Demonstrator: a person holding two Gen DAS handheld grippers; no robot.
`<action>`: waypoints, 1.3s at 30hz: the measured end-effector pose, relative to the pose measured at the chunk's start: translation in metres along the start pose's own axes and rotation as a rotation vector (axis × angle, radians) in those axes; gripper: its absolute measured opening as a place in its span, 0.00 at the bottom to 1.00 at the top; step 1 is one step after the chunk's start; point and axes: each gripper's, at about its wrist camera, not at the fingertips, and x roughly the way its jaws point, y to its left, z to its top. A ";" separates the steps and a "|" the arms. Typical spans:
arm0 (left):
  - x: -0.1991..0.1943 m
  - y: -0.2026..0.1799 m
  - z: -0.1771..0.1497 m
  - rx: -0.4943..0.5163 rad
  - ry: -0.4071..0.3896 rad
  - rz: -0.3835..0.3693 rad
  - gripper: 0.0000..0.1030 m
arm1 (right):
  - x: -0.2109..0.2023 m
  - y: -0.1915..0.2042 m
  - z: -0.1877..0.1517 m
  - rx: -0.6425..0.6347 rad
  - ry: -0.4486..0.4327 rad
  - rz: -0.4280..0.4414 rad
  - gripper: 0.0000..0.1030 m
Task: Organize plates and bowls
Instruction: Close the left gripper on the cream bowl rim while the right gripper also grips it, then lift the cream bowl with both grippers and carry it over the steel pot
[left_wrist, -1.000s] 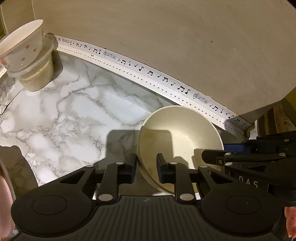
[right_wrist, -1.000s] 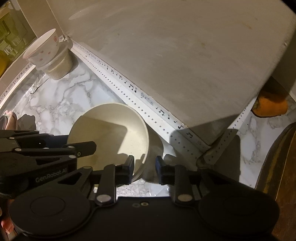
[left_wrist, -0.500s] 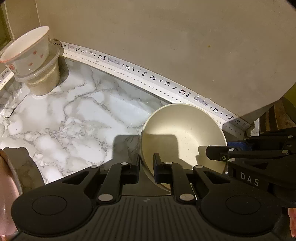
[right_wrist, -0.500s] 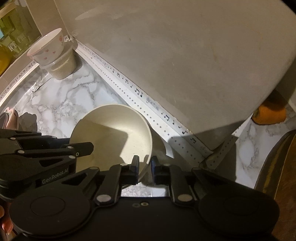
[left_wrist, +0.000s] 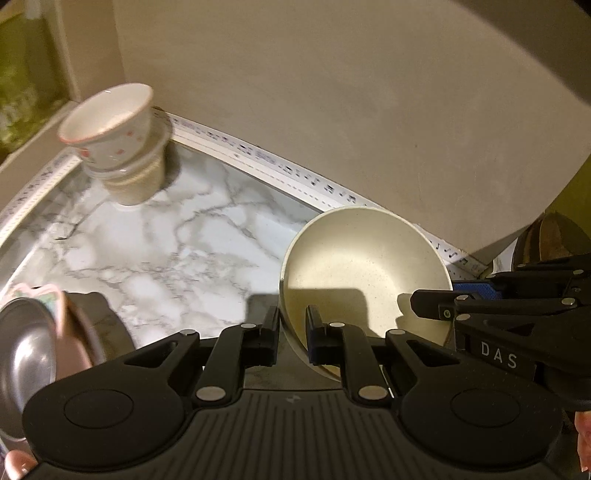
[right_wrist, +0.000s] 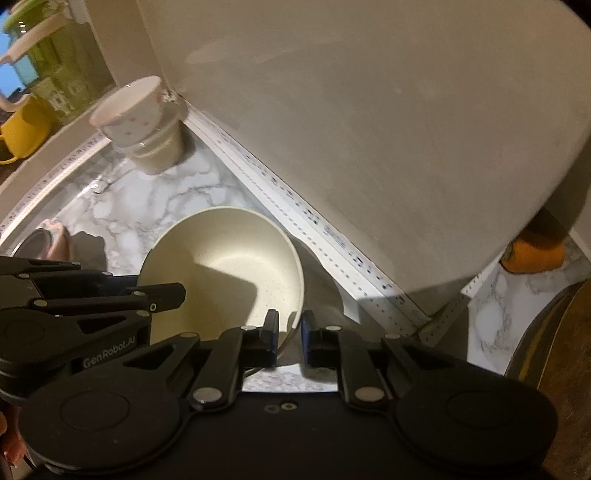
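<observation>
The marble-patterned surface (left_wrist: 177, 251) is bounded at the back by a beige wall (left_wrist: 351, 110), along whose foot a white trim strip printed with music notes (left_wrist: 280, 171) runs. In the far left corner a speckled white bowl (left_wrist: 110, 122) is stacked, tilted, on a plastic container (left_wrist: 136, 181). Between that stack and the cream bowl (left_wrist: 362, 273) a wide stretch of bare marble is left. At the near left edge a metal bowl (left_wrist: 26, 354) is seen, partly cut off. In the right wrist view an orange object (right_wrist: 533, 254) lies past the wall's corner, well apart from the bowl.

The cream bowl is plain, faintly speckled inside, and is tilted close to the trim strip. Its rim is pinched from 2 sides: the left gripper (left_wrist: 291, 332) is clenched on the left part of the rim, and the right gripper (right_wrist: 288, 334) is clenched on the right part.
</observation>
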 end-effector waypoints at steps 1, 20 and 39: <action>-0.006 0.003 -0.001 -0.009 -0.006 0.005 0.13 | -0.002 0.003 0.001 -0.006 -0.004 0.004 0.13; -0.094 0.089 -0.018 -0.154 -0.102 0.161 0.13 | -0.040 0.104 0.027 -0.201 -0.073 0.110 0.13; -0.118 0.194 -0.032 -0.278 -0.069 0.274 0.13 | -0.023 0.228 0.041 -0.347 -0.031 0.218 0.13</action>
